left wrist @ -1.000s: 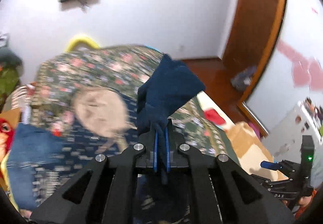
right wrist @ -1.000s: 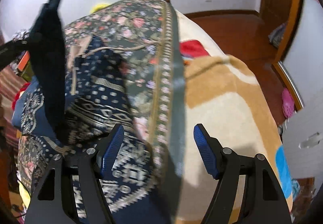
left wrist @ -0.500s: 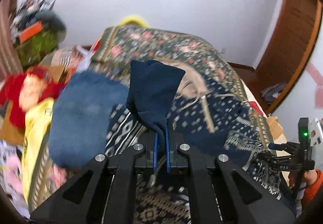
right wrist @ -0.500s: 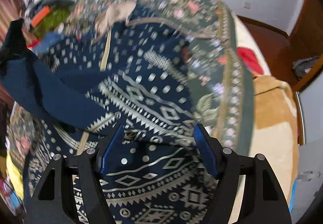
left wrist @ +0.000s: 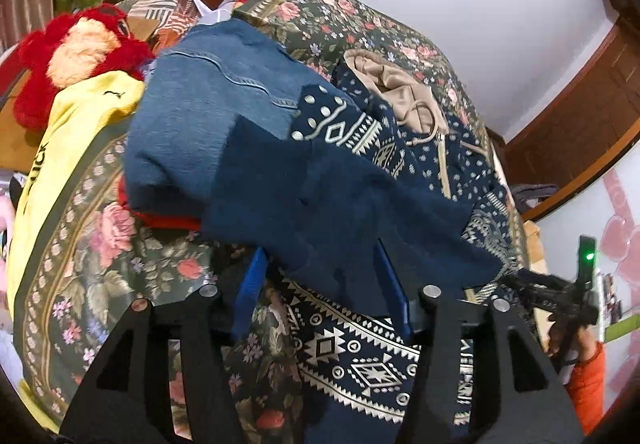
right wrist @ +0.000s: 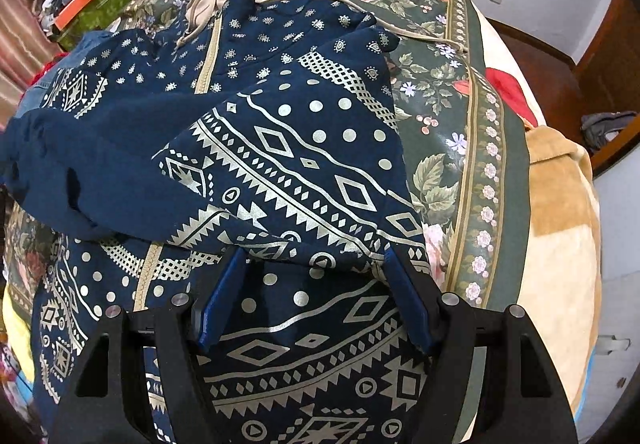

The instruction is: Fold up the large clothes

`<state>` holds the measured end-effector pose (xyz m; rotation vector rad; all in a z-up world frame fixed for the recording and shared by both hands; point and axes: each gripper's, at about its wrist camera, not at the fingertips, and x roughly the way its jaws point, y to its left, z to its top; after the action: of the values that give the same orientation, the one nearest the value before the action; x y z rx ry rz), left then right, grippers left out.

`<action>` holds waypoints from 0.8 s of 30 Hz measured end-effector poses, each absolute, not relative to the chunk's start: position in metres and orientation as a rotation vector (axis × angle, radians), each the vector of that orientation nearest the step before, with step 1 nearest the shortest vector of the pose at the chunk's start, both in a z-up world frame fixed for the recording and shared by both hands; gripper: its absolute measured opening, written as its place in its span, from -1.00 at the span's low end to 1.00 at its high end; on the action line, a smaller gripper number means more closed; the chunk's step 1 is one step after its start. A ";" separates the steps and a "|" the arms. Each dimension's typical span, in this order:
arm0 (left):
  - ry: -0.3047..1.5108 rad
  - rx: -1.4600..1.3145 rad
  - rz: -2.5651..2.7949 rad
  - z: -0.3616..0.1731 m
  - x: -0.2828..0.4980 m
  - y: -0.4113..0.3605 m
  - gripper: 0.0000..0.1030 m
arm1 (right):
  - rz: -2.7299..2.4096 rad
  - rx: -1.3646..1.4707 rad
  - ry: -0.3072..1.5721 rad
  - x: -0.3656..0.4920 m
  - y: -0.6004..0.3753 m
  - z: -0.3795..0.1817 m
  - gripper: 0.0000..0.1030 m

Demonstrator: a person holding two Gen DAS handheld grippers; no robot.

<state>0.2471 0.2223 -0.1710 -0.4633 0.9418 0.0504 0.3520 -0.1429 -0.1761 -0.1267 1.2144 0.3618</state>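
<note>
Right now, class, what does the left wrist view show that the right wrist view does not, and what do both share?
Left wrist only: a red plush toy, a folded blue denim garment and a yellow cloth.

Right wrist only: a tan fleece blanket past the bedspread's edge.

Both: the navy patterned hoodie on the dark floral bedspread.

A home bedroom. A bed under a dark green floral bedspread (right wrist: 448, 132) fills it, with a red plush toy (left wrist: 80, 52) far left. White walls meet a brown wooden door frame (left wrist: 580, 116) at right

Patterned hoodie (right wrist: 280, 164) hem cut off below; denim jacket (left wrist: 208, 116) partly covered
</note>
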 end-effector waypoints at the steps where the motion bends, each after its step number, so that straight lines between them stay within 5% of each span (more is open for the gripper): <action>1: 0.936 -0.475 0.048 -0.166 0.243 0.228 0.08 | 0.364 -0.120 1.213 0.351 -0.144 -0.175 0.32; 4: 0.925 -0.508 0.058 -0.156 0.245 0.243 0.30 | 0.371 -0.106 1.208 0.352 -0.143 -0.173 0.32; 17: 1.071 -0.426 0.027 -0.174 0.320 0.266 0.30 | 0.442 -0.073 1.176 0.355 -0.116 -0.155 0.32; 18: 1.080 -0.402 0.031 -0.176 0.323 0.264 0.26 | 0.451 -0.072 1.176 0.355 -0.112 -0.155 0.32; 22: 1.076 -0.297 0.049 -0.177 0.319 0.252 -0.59 | 0.493 -0.098 1.182 0.364 -0.085 -0.153 0.32; 24: 1.058 -0.282 0.045 -0.174 0.313 0.248 -0.65 | 0.530 -0.123 1.175 0.368 -0.068 -0.151 0.32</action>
<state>0.3129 0.2483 -0.1744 -0.2815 1.0576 0.0446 0.3676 -0.0676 -0.1510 -0.1230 1.1752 0.5300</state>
